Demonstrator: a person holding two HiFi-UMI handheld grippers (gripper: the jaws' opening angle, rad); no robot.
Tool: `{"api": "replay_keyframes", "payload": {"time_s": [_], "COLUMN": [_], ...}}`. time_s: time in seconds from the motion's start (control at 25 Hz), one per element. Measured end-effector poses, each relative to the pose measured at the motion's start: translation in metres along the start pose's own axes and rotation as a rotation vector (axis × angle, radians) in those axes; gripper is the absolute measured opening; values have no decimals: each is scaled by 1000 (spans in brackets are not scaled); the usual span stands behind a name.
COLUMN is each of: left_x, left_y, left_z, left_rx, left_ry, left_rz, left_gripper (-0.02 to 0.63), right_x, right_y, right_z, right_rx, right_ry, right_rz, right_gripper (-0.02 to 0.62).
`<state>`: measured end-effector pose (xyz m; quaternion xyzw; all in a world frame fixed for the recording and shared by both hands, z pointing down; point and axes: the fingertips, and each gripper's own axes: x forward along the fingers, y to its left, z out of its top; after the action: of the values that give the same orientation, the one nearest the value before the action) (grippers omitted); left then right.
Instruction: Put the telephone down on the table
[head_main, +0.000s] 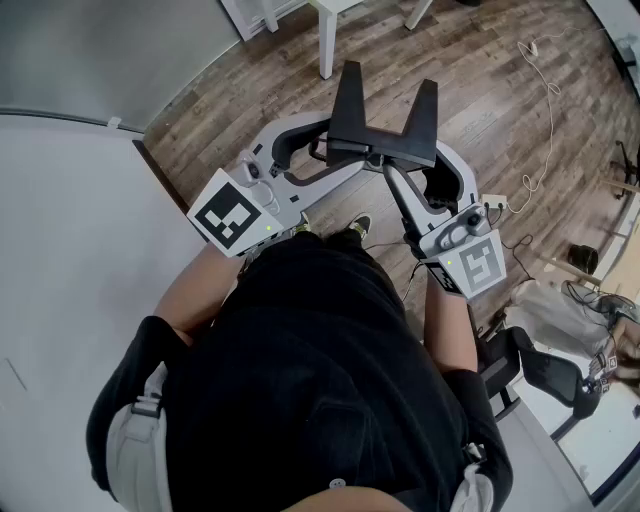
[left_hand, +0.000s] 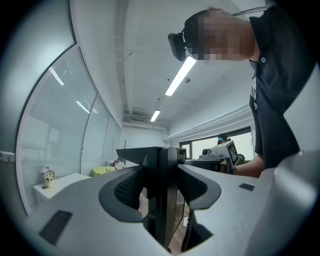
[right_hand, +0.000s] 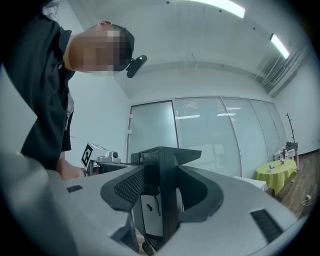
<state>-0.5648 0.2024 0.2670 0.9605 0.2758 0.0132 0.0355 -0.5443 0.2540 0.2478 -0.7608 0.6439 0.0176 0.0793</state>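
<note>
The left gripper (left_hand: 161, 220) and the right gripper (right_hand: 161, 220) are held level in front of the person's black shirt (head_main: 320, 360), above the wooden floor (head_main: 490, 90), and are turned partly toward each other. On both, the grey jaws are spread wide, with the black ribbed pads (left_hand: 127, 187) well apart. In each gap only a black upright bar (left_hand: 167, 175) is seen, and it cannot be told whether it belongs to the gripper. Nothing is gripped by either.

From the left gripper, the right gripper's marker cube (left_hand: 231, 151) is seen ahead and to the right. From the right gripper, the left one's marker cube (right_hand: 91, 154) is seen ahead and to the left.

The telephone is shown in no view, so its place relative to either gripper cannot be told.
</note>
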Motion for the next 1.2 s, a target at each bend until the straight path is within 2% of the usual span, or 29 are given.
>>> {"api": "replay_keyframes", "payload": {"time_s": [0.16, 0.36, 0.68, 0.84, 1.2], "left_x": [-1, -5, -35, -38, -16], "left_y": [-2, -1, -3, 2, 27], "left_z": [3, 3, 2, 2, 2], "left_rx": [3, 9, 36, 22, 33], "left_ry": [-1, 13, 6, 5, 8], "left_rz": [1, -7, -34, -38, -43], "left_gripper": [215, 215, 215, 215, 215], "right_x": [-2, 0, 10, 15, 30], "right_y": [-2, 1, 30, 33, 1], "right_z": [-2, 0, -7, -8, -11], "right_rx": [-39, -38, -36, -30, -24], "right_ry": [27, 33, 38, 42, 49], "right_rz": [-17, -11, -33, -49, -41], "right_gripper": [225, 227, 227, 227, 227]}}
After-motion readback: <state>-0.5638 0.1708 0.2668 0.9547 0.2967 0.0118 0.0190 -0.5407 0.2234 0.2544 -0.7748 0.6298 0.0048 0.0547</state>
